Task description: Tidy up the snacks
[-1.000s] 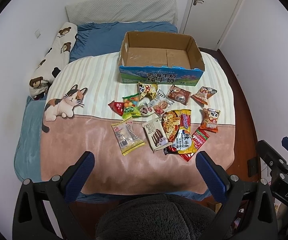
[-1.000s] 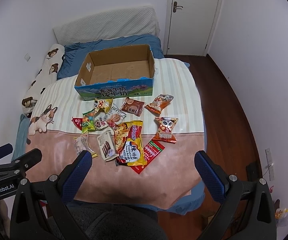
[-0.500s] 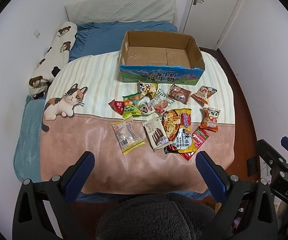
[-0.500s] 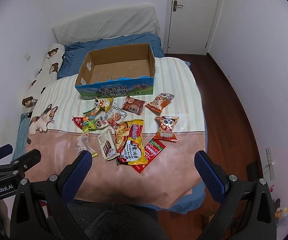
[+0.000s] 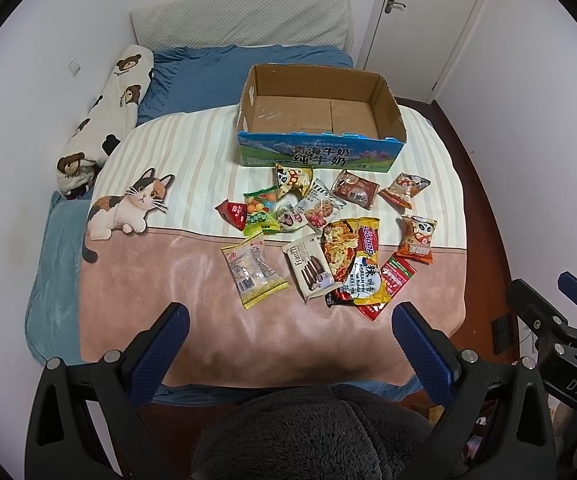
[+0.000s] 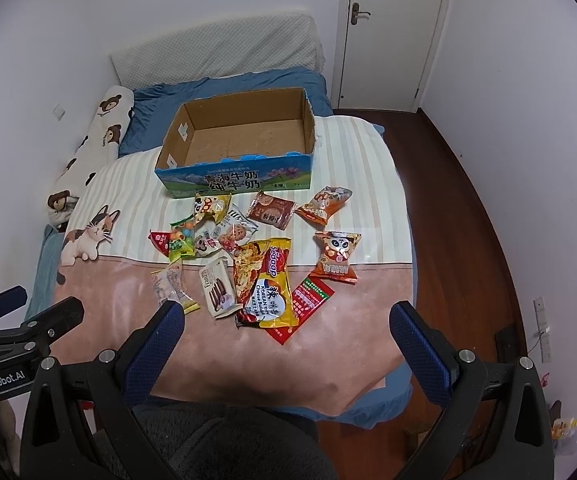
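- The left gripper (image 5: 288,332) is hovering over the near edge of the bed (image 5: 192,80), its two blue ribbed pads spread wide and holding nothing.
- The right gripper (image 6: 286,330) is hanging beside it the same way, wide apart and empty.
- One open cardboard box (image 5: 320,116), brown and corrugated inside with a glossy blue printed front, is sitting at the far side of the blanket (image 5: 136,280), a plush spread, striped cream far and dusty pink near.
- About fourteen crinkly foil and plastic snack packets (image 5: 320,232) are lying scattered just in front of the box, several overlapping.
- One long yellow noodle packet (image 6: 274,284) is resting near the middle, partly covering a flat red sachet (image 6: 308,304).
- Two orange pillow-shaped panda bags (image 6: 336,256) are lying to the right, apart from the cluster.
- One long bear-print pillow (image 5: 104,120) is lying along the left wall.
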`<state>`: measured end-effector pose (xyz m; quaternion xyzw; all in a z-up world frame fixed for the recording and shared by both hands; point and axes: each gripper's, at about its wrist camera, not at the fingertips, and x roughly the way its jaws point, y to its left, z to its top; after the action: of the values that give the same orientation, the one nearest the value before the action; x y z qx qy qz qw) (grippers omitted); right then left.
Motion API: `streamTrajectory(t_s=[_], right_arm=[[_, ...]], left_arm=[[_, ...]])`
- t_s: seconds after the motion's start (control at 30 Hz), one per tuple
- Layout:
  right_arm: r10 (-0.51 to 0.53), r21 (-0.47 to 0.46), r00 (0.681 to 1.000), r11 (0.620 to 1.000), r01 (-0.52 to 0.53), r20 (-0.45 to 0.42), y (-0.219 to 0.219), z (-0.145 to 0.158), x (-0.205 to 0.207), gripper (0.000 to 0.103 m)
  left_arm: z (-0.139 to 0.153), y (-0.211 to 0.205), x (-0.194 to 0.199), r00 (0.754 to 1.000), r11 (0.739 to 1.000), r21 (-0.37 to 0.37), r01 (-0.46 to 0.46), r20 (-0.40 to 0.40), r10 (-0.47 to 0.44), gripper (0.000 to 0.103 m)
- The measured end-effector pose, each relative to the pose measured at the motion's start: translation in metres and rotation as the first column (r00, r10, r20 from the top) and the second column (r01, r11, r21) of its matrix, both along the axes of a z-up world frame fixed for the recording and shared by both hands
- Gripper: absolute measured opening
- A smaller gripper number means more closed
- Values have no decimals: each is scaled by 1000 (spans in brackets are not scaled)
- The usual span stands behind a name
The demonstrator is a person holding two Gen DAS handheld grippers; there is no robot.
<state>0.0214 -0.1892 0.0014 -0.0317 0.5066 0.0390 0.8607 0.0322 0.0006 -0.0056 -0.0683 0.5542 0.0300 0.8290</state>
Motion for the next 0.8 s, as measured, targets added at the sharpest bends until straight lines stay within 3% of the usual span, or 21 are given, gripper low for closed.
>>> streamTrajectory(t_s=[0.6,0.8], right_arm=[[16,2,1000,1000,-16,-13,5,0,1,103],[17,15,999,1000,-17,-30,9,-13,10,103]], left_arm=[[1,0,-1,1000,1000,-7,-4,-2,4,103],[-10,17,12,998,998,-5,-59,18,59,103]])
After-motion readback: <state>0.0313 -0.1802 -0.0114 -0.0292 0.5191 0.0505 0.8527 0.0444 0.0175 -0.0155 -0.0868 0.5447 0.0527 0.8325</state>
